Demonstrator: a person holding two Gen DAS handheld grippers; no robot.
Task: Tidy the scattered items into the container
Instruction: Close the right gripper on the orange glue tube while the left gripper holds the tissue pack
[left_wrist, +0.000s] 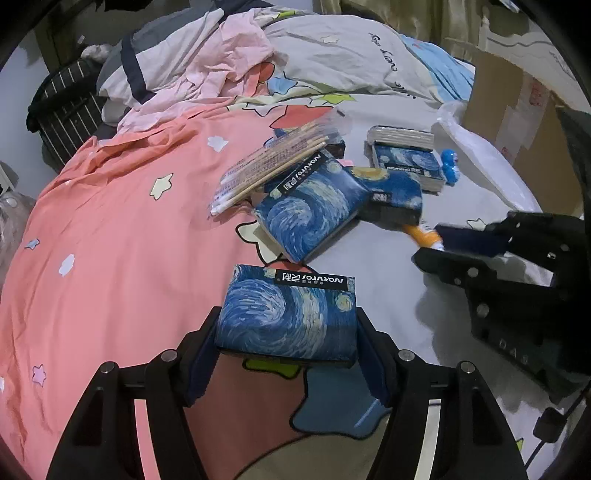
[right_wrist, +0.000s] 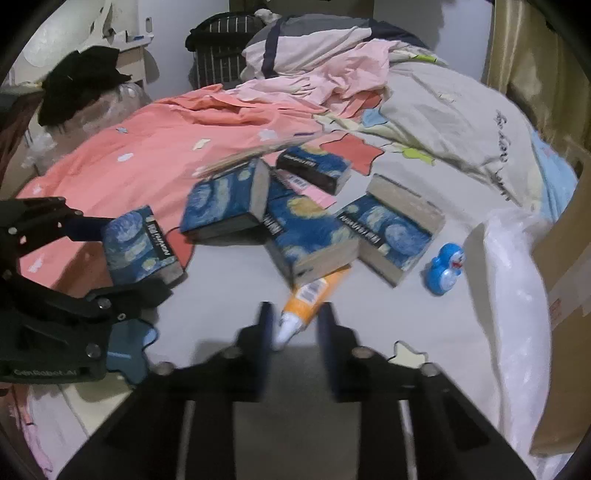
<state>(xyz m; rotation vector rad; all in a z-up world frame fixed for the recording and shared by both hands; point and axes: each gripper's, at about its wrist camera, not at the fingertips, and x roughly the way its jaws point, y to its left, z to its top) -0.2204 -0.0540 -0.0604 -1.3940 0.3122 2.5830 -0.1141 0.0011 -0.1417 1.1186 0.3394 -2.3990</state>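
The left gripper (left_wrist: 288, 332) clamps one tissue pack (left_wrist: 288, 314) by its sides, near the bed's front edge. The right gripper (right_wrist: 293, 332) stands open astride the orange tube (right_wrist: 310, 295); it should close squarely on the cap end before lifting toward the cardboard box (right_wrist: 565, 295) at the bed's right edge.

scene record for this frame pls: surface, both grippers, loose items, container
surface: bed, pink and grey star-print sheet
left gripper: shut on a blue tissue pack
right gripper: open, jaws either side of the white end of the orange tube, not closed on it
loose items: four more tissue packs; chopsticks packet lying on one; blue toy
container: cardboard box at bed edge, white bag beside it
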